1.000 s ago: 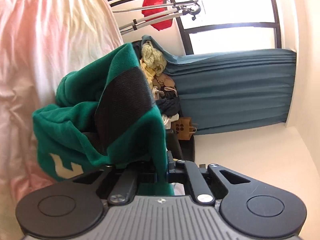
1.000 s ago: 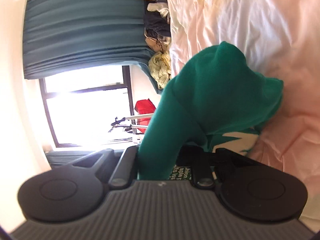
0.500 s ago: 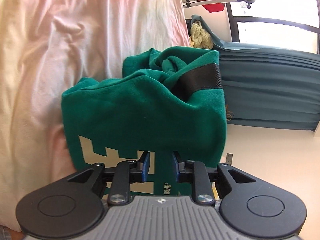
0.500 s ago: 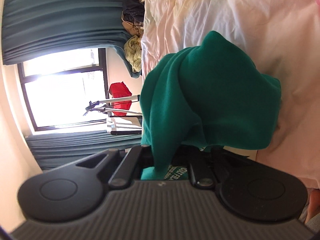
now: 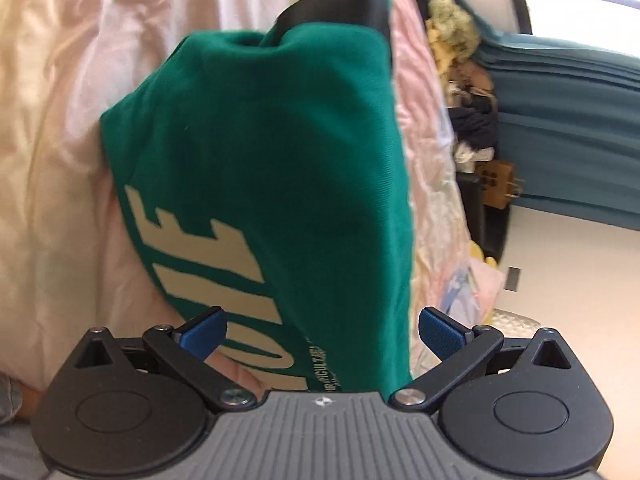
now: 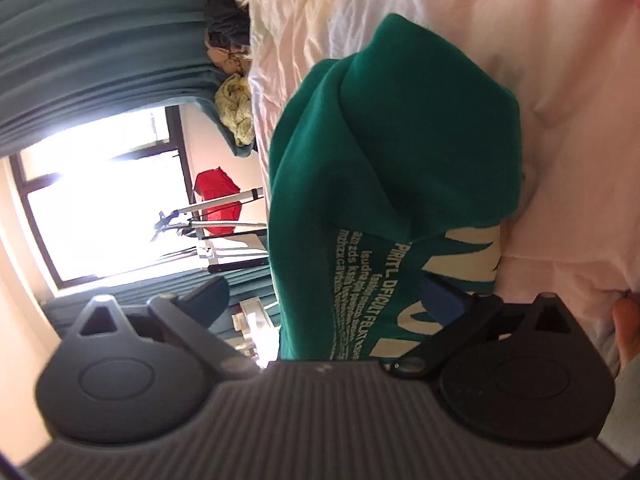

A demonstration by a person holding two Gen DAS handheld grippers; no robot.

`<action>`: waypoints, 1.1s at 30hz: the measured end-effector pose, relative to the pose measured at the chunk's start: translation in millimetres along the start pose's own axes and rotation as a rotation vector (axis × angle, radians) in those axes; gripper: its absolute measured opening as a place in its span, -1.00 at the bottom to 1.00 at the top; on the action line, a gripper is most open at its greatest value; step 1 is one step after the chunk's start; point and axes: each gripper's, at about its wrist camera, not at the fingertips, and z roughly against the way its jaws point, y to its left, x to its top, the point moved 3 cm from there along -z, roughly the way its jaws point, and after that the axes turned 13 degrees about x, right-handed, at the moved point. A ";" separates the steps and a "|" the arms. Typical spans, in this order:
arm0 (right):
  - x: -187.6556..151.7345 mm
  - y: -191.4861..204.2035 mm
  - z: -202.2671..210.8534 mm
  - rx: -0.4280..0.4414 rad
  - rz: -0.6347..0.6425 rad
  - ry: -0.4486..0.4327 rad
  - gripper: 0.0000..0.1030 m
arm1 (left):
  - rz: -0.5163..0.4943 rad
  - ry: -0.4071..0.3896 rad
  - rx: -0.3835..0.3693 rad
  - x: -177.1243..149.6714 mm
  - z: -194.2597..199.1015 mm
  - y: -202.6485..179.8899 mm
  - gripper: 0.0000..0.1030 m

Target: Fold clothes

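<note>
The left claw [image 5: 320,332] is seen with its blue pads [image 5: 202,330] spread and opening, the green sweatshirt [image 5: 272,168] lying between them unpinched. The right claw [image 6: 326,300] is likewise opening around the same garment, nothing being clamped. The sweatshirt is bunched on the pale pink bed sheet [image 5: 60,128], stretching toward 12 o'clock, with teal curtains [image 5: 568,136] at 3 o'clock.

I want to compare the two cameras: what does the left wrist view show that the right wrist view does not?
Left wrist only: a black band at the garment's top and a brown paper bag. Right wrist only: a bright window and a red cloth on a rack. Both: the green sweatshirt on the pink sheet, between opening jaws of the left gripper and right gripper, pads clear.
</note>
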 end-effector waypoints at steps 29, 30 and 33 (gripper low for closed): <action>32.0 31.9 -92.8 -0.032 0.303 -0.027 -0.66 | -0.086 -0.186 -0.185 90.6 -55.8 -56.7 -0.88; 33.7 50.4 -89.9 0.005 0.328 -0.030 -0.72 | -0.118 -0.209 -0.219 88.8 -42.6 -73.8 -0.90; 41.1 105.2 -81.0 0.099 0.391 -0.037 -0.81 | -0.199 -0.250 -0.278 80.1 -18.9 -128.4 -0.92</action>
